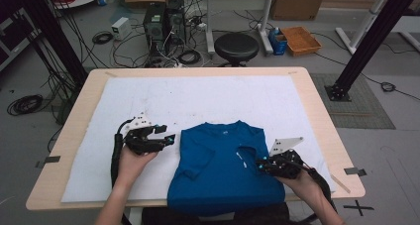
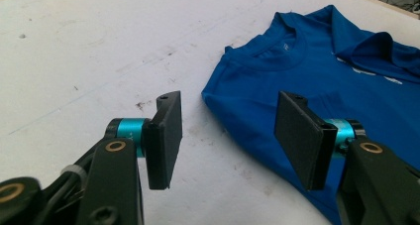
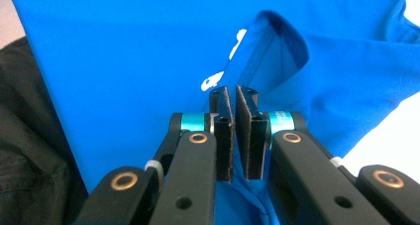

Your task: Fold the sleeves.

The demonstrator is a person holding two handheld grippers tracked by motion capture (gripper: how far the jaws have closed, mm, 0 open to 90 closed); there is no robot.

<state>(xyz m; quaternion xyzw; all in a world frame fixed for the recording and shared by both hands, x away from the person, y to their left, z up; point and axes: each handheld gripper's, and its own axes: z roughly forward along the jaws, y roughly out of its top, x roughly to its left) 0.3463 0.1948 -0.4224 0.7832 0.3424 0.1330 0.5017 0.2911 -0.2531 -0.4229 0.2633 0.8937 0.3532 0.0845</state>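
Blue shirt is lying front up on the white sheet that covers the table, near the person's edge; its hem is hanging over that edge. Collar is pointing away from the person. Both sleeves are folded inward onto the chest; the right sleeve is standing up as a raised fold, partly covering a white print.

Right gripper is sitting low over the shirt's right side, just beside the raised sleeve, held in the person's right hand. In the right gripper view its jaws are standing almost together, with only a thin slit between the pads. The blue cloth of the sleeve fold is rising right behind the pad tips, and blue fabric is showing below the pads. Whether any cloth is pinched in the slit I cannot tell; the jaws read as closed.

Left gripper is hovering over the bare sheet just beside the shirt's left edge, held in the left hand. In the left gripper view its jaws are standing wide apart with nothing between them; the shirt's shoulder edge is lying just beyond the gap, toward the far pad. The pads are not touching the cloth.
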